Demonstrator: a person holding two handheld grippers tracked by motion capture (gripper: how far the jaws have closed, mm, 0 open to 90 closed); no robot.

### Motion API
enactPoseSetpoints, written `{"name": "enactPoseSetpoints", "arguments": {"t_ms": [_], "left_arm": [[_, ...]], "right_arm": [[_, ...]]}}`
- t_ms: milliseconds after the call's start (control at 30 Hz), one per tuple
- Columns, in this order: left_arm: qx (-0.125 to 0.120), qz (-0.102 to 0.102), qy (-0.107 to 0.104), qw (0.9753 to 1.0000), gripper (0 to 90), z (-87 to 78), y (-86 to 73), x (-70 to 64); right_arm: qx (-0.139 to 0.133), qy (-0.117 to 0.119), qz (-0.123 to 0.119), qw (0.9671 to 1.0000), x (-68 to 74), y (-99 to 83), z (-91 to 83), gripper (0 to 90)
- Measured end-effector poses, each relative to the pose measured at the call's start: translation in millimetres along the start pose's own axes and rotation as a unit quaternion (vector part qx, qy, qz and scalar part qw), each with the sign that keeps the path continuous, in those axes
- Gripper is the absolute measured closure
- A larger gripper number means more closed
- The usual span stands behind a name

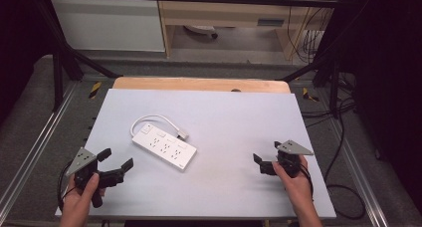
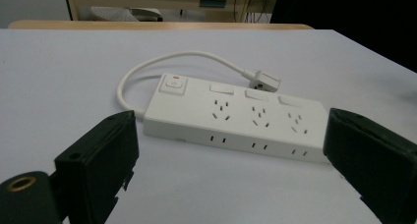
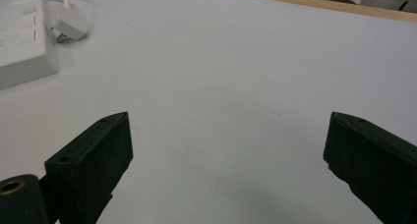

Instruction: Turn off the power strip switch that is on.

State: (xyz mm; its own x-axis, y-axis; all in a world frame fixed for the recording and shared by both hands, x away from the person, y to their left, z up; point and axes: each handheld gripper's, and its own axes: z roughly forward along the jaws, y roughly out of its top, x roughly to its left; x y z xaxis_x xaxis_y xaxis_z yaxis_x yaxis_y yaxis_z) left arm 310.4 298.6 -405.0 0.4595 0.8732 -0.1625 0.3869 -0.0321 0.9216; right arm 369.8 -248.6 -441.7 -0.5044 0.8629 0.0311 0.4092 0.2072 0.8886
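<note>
We see a white plastic power strip lying flat on the matte pale table, left of centre and set slantwise. It is a long, rounded slab; its smooth white cord loops back to a plug resting just beside it. Our left gripper sits near the strip's near-left end, jaws spread wide and holding nothing. Our right gripper rests well apart at the right, also spread and empty. The left gripper view adds detail: a switch at one end, three socket groups on top and slots along the side. The right gripper view catches just the strip's end and plug beyond bare tabletop.
</note>
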Motion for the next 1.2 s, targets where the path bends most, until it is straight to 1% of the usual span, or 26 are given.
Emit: {"name": "enactPoseSetpoints", "arguments": {"t_ms": [67,133,167,200,267,367,500,667,733,800,933,1133,1200], "left_arm": [[0.000,0.001,-0.002,1.0000,6.5,-0.4,0.5,-1.3],[0.005,0.008,-0.002,1.0000,6.5,-1.1,0.4,-1.8],[0.006,0.008,-0.002,1.0000,6.5,-1.1,0.4,-2.1],[0.005,0.008,-0.003,0.9999,6.5,-0.8,0.5,-1.8],[0.006,0.009,-0.002,0.9999,6.5,-0.8,0.4,-1.4],[0.006,0.007,-0.004,1.0000,6.5,-1.4,0.5,-0.9],[0.008,0.009,-0.016,0.9998,6.3,-3.5,2.0,-2.5],[0.009,0.007,-0.023,0.9997,6.1,-3.4,2.8,-3.8],[0.001,0.008,-0.032,0.9994,6.1,-4.4,3.8,-3.4],[0.000,0.008,-0.033,0.9994,6.0,-4.4,3.8,-3.6],[-0.012,0.007,-0.034,0.9993,6.1,-4.3,4.2,-4.7],[-0.014,-0.004,-0.031,0.9994,6.1,-3.1,5.5,-2.7],[-0.013,-0.005,-0.025,0.9996,6.1,-3.3,6.9,-1.8]], "right_arm": [[-0.003,-0.002,0.005,1.0000,-0.6,-1.1,-3.4,4.7],[-0.007,-0.001,0.010,0.9999,-0.6,-0.3,-5.2,4.7],[-0.007,-0.001,0.010,0.9999,-0.6,-0.3,-5.2,4.7],[-0.013,0.002,0.010,0.9999,0.7,1.2,-5.5,4.7],[-0.014,0.002,0.005,0.9999,2.0,2.2,-4.2,4.7],[-0.009,0.005,0.003,0.9999,3.2,2.3,-2.4,4.6],[-0.006,0.005,0.000,1.0000,4.2,1.9,-2.9,4.5],[-0.010,0.005,0.002,0.9999,3.5,1.6,-3.8,4.4],[-0.010,0.004,0.002,0.9999,2.9,1.6,-3.8,4.5],[-0.011,0.004,0.002,0.9999,2.8,1.7,-3.7,4.6],[-0.011,0.005,0.002,0.9999,3.3,1.7,-3.1,4.6],[-0.015,0.011,0.000,0.9998,4.6,2.7,-4.5,4.8],[-0.016,0.012,0.000,0.9998,4.8,2.9,-4.0,4.8]]}}
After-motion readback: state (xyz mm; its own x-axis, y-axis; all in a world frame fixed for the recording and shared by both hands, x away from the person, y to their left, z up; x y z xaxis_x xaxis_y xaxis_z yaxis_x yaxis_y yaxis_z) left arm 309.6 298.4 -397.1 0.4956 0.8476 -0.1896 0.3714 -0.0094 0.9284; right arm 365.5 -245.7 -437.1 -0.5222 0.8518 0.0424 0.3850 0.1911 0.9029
